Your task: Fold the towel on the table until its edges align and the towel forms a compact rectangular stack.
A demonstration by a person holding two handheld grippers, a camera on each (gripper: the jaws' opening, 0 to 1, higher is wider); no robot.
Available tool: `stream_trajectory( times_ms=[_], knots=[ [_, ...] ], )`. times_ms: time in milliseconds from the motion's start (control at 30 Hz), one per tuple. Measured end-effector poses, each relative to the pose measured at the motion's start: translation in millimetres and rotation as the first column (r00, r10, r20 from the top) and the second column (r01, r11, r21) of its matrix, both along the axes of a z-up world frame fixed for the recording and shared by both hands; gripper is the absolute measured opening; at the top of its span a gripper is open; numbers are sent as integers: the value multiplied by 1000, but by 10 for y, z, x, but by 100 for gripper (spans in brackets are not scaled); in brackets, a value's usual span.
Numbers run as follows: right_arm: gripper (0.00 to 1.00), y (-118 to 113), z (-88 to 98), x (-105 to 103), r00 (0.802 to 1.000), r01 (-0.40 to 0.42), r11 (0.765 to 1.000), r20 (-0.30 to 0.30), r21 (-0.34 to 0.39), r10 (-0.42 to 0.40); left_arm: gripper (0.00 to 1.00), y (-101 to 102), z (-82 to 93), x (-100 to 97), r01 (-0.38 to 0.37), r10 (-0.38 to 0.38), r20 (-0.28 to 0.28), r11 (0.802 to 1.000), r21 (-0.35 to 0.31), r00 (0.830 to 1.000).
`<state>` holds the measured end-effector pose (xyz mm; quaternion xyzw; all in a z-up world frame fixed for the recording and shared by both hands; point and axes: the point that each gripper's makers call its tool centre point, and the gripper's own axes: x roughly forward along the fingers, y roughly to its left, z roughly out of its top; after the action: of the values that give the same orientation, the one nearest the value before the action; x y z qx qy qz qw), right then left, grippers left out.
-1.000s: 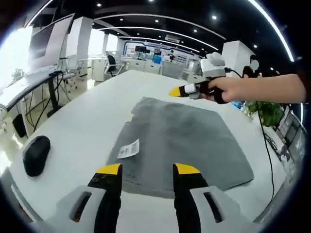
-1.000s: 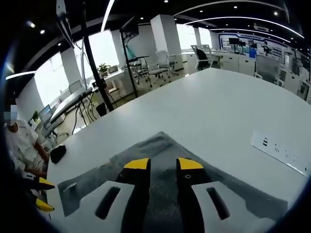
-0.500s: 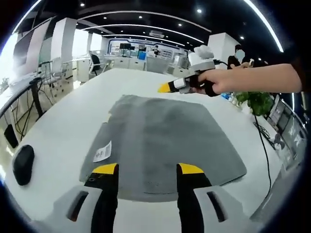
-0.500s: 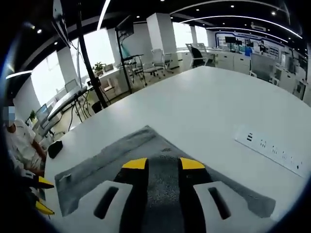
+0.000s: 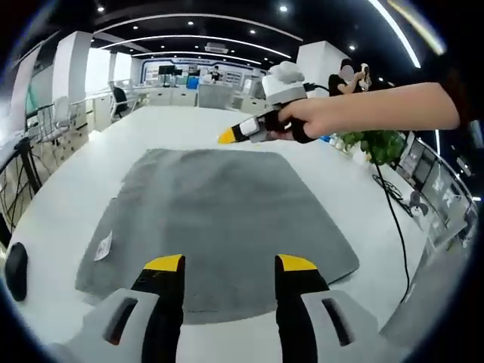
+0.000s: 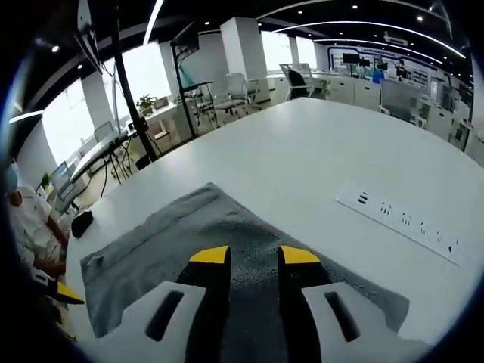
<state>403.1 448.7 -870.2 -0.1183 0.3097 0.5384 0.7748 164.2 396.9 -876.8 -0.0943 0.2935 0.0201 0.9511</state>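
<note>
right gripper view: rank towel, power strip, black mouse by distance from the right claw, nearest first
1. towel: directly under the right claw.
2. power strip: on the table to the right, past the towel's edge.
3. black mouse: far left, beyond the towel's far end.

1. No text, number or brand is legible in either view.
2. A small white label (image 5: pixel 103 246) lies on the grey towel (image 5: pixel 219 219) near its left edge in the left gripper view; its print is too small to read.
3. The long white power strip (image 6: pixel 398 228) set in the table (image 6: pixel 318 151) in the right gripper view carries dark marks, too blurred to tell as writing.
</note>
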Motion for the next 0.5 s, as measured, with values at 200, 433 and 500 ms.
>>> stream_trajectory(
  times_ms=[200,433,500],
  knots=[
    [23,-158,-41,55,1000,0,1000,12,-22,0,49,-319,-12,132,77,-77,-2,997,-12,997],
    [23,-430,-88,159,1000,29,998,15,-47,-28,49,-647,-50,240,183,-183,-14,983,-2,983],
    [23,-526,-98,224,999,38,998,15,-51,-38,49,-725,-68,262,206,-206,-18,979,0,978]
  ],
)
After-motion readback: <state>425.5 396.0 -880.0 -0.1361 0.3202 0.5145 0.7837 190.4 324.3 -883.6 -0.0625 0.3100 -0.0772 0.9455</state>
